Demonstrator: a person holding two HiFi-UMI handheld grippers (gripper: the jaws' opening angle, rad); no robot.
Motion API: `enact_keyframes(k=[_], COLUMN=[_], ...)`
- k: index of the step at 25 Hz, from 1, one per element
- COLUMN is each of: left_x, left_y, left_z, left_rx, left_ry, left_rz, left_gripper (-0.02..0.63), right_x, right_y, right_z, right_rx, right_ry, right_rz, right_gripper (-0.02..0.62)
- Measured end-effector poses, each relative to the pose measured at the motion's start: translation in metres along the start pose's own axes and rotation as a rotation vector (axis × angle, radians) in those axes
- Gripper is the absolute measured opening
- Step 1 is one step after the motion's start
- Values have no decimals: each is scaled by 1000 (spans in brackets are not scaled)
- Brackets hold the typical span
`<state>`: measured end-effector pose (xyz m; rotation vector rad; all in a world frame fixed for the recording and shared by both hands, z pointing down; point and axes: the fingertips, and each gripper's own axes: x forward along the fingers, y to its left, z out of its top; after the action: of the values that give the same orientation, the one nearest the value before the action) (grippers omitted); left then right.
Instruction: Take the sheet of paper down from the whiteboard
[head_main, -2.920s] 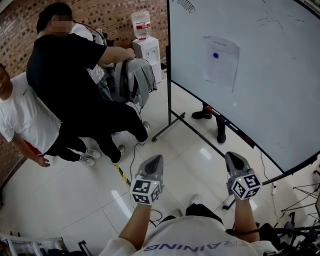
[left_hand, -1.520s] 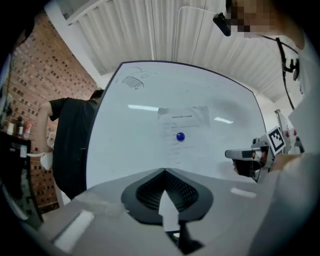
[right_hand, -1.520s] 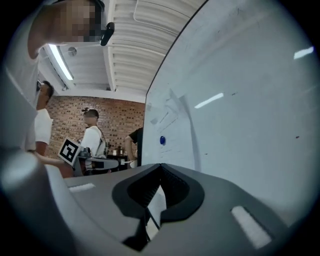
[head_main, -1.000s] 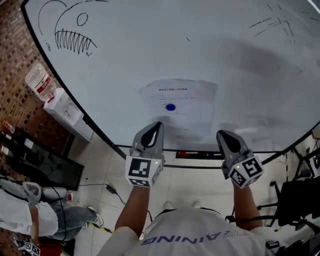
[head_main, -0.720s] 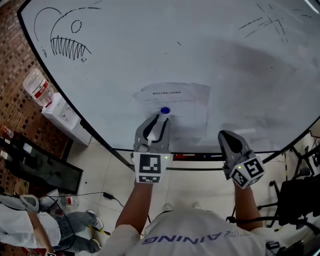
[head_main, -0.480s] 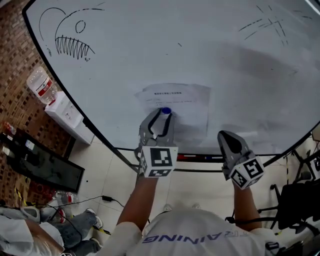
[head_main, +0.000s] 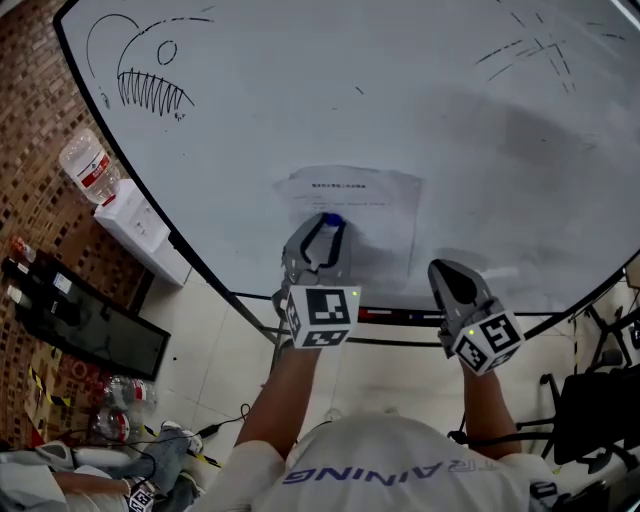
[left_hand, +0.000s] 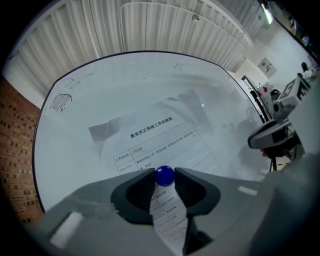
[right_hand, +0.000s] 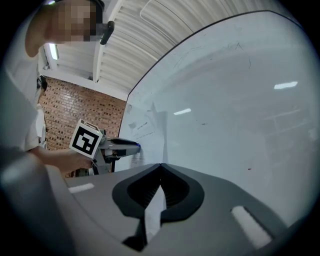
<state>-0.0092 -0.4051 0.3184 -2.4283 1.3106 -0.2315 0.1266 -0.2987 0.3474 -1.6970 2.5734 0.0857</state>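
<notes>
A printed sheet of paper (head_main: 372, 205) hangs on the whiteboard (head_main: 420, 90), pinned by a round blue magnet (head_main: 331, 219). My left gripper (head_main: 325, 228) points level at the board. Its jaws are closing, and the tips touch the blue magnet (left_hand: 164, 175) on both sides over the sheet (left_hand: 165, 135). My right gripper (head_main: 445, 272) is held lower right of the sheet, off the board. In the right gripper view its tips (right_hand: 160, 165) meet with nothing between them, and the left gripper (right_hand: 131, 146) shows at the left.
A water dispenser (head_main: 135, 225) with a bottle (head_main: 88, 168) stands left of the board. The board's tray (head_main: 400, 315) runs just below both grippers. A fish sketch (head_main: 140, 70) marks the board's upper left. A dark bench (head_main: 85, 325) and a chair (head_main: 600, 390) flank me.
My left gripper opened, rolled and moved up to the board until its jaws came around the blue magnet. The right gripper has stayed where it was.
</notes>
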Motion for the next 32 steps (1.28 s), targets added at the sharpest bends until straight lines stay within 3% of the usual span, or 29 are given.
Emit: enact_keyframes(k=[4,8,18,22,25,32], left_x=[1,-1,-1,0,-1,-1], left_y=[3,5,3,4,4,3], left_z=[1,8,8,8,7,5], left_rx=[-36,-18,-62,-68,-78,-163], left_ry=[-9,-18,-30,-31,-35,-40], left_rz=[-17,-28,-56,-61,-68,-130], left_gripper=[132,130,130,131,132,130], right_x=[7,22,56,65,65,59], right_y=[-4,-5,6,9,10,14], right_z=[-14,-16,-11,-6,-5,-3], right_rx=[-21,-76,-112,-110,-99,-91], right_ry=[50,114,138,126,119,111], right_rz=[-20,-35,4,6,9,38], right_gripper=[8,8,92,92,9,8])
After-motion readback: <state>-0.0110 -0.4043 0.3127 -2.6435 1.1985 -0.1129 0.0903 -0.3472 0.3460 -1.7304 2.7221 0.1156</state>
